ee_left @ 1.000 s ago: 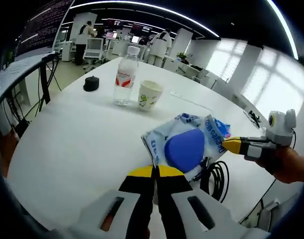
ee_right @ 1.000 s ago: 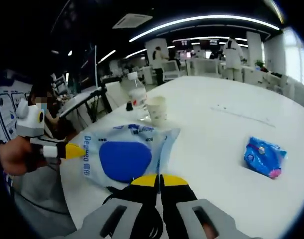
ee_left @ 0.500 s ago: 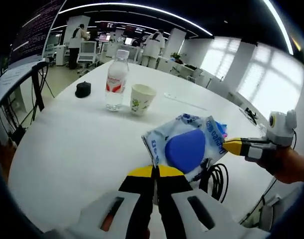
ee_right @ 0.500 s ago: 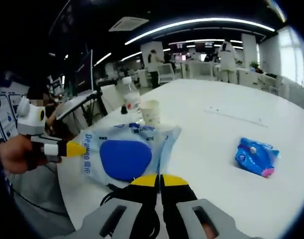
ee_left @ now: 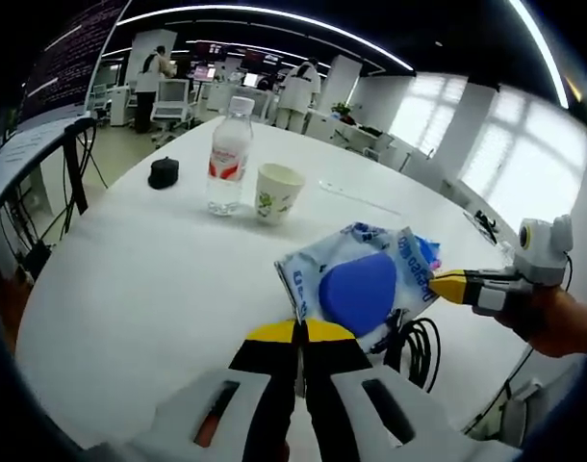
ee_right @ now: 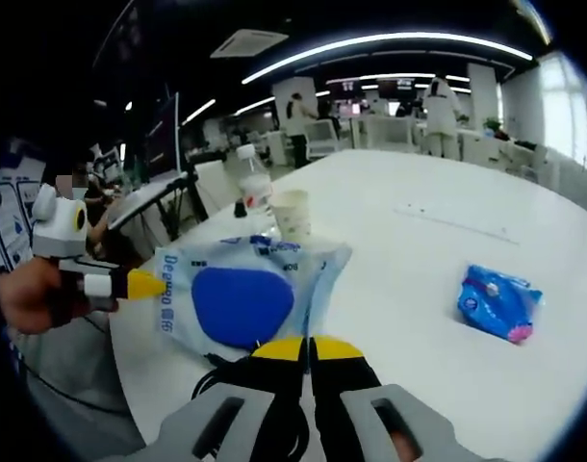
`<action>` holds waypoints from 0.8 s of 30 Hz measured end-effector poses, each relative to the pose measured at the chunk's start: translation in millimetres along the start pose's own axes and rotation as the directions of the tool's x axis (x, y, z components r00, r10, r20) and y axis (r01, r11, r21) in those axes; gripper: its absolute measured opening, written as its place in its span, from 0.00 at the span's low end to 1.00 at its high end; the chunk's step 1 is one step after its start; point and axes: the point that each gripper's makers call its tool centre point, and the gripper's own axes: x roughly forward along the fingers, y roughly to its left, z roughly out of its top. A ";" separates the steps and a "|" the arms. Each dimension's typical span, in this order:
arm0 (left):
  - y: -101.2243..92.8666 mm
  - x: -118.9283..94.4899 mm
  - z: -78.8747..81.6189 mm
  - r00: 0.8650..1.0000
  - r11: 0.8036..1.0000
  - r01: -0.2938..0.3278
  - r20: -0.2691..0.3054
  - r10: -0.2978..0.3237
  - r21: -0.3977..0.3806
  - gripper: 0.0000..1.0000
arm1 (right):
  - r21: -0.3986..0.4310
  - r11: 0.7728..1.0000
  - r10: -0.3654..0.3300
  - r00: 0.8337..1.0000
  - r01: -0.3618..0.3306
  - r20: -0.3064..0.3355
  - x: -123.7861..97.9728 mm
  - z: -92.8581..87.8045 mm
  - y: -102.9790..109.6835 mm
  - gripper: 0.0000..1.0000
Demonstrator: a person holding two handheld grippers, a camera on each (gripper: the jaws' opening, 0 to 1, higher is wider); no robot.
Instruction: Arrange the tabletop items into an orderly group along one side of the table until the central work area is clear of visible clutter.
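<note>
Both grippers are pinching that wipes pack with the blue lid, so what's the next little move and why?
Probably carry the wipes pack toward the water bottle and paper cup and set it beside them. The left gripper and right gripper each appear shut on an edge of it, and the bottle, cup and black mouse already stand grouped along the far side.

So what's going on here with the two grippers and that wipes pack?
A person holds the big wet-wipes pack between both grippers: the left gripper pinches one edge, the right gripper the opposite one, both shut on it above the white table. A water bottle, paper cup and black mouse stand grouped at the far side. A small blue packet lies alone.
</note>
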 end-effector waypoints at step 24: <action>-11.6 8.3 7.7 1.000 1.000 0.027 -0.006 -0.027 0.012 0.00 | 0.019 0.999 -0.032 0.999 0.032 0.006 -7.1 1.4 -9.9 0.00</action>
